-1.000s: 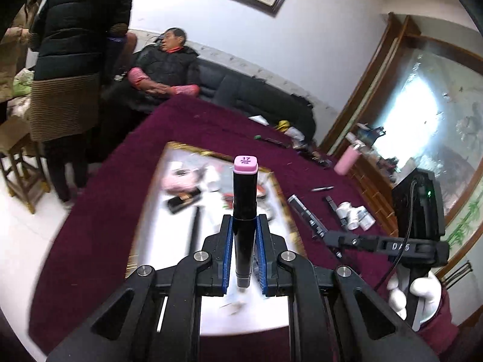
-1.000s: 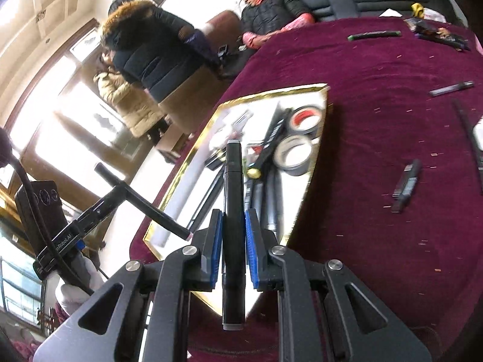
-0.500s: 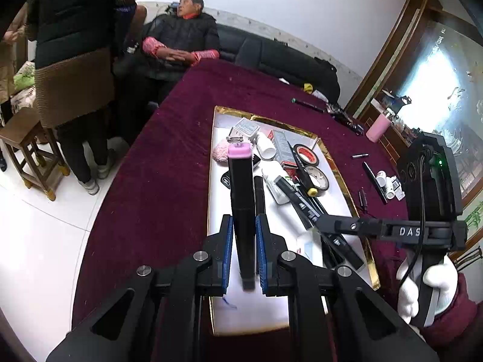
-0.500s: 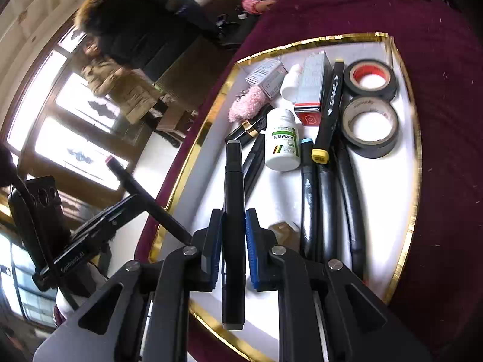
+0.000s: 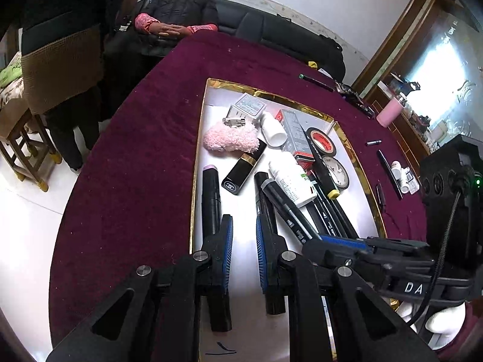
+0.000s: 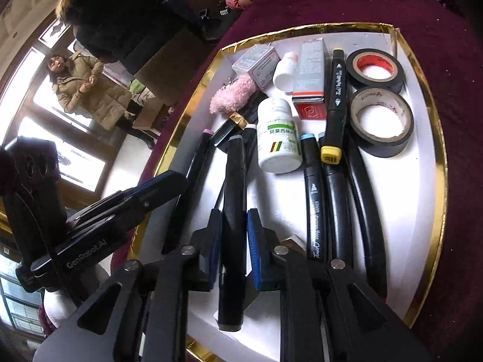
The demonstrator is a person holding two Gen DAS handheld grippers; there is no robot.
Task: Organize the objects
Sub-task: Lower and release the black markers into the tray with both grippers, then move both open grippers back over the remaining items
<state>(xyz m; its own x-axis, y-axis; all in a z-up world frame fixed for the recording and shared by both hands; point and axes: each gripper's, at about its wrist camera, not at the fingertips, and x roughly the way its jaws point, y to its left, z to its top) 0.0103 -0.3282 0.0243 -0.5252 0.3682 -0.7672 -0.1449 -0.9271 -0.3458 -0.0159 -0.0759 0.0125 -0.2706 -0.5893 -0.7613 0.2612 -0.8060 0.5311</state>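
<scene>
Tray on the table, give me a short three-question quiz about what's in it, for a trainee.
1. True or false: the white bottle with the green label stands upright in the tray.
2. The cap of the marker beside the tape rolls is: A yellow, B green, C red.
3. How many tape rolls lie in the tray?
Key: 1 false, it lies on its side. 2 A. 3 two.
</scene>
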